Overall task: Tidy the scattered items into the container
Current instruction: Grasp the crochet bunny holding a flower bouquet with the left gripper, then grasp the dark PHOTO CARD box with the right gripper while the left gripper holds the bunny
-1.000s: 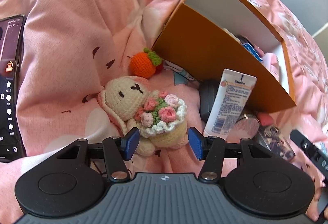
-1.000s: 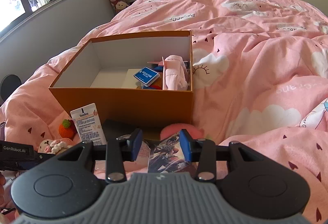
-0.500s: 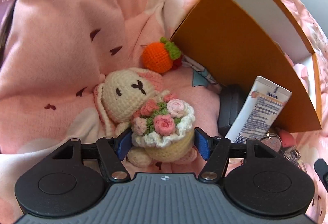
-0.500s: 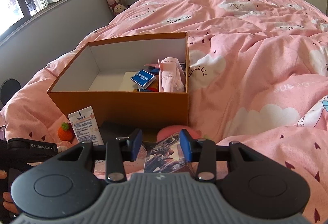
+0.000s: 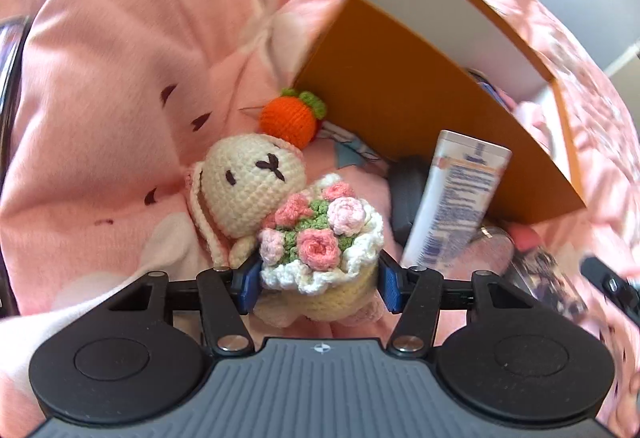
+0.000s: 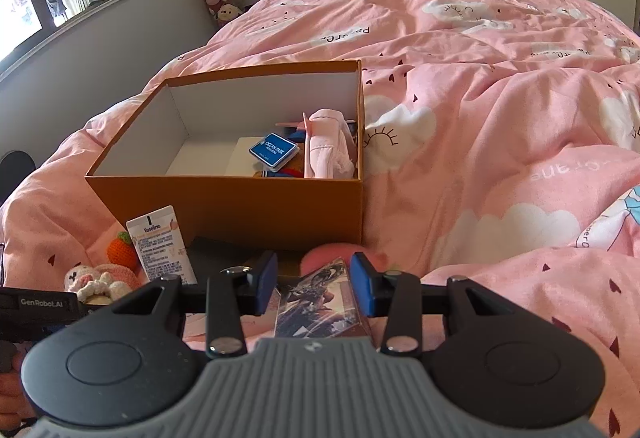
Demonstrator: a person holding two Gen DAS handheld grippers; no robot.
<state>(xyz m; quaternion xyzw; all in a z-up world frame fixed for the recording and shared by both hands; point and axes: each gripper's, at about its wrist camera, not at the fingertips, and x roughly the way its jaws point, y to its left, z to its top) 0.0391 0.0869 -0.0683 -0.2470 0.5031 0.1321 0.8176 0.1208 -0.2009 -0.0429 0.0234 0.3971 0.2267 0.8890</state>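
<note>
- White tube (image 6: 161,250) leaning on the orange box reads "Vaseline".
- Blue tin (image 6: 273,150) inside the box reads "OCEAN PARK".
- Black left gripper (image 6: 38,304) body reads "GenRobot.AI".

An orange cardboard box (image 6: 240,205) is seen resting on the pink bed cover (image 6: 500,141), with a blue tin (image 6: 273,150) and pink cloth (image 6: 326,149) inside. A picture card box (image 6: 320,302) is framed between the right claw's (image 6: 316,288) parted fingers. A Vaseline tube (image 6: 162,246) is propped against the box front.
</note>
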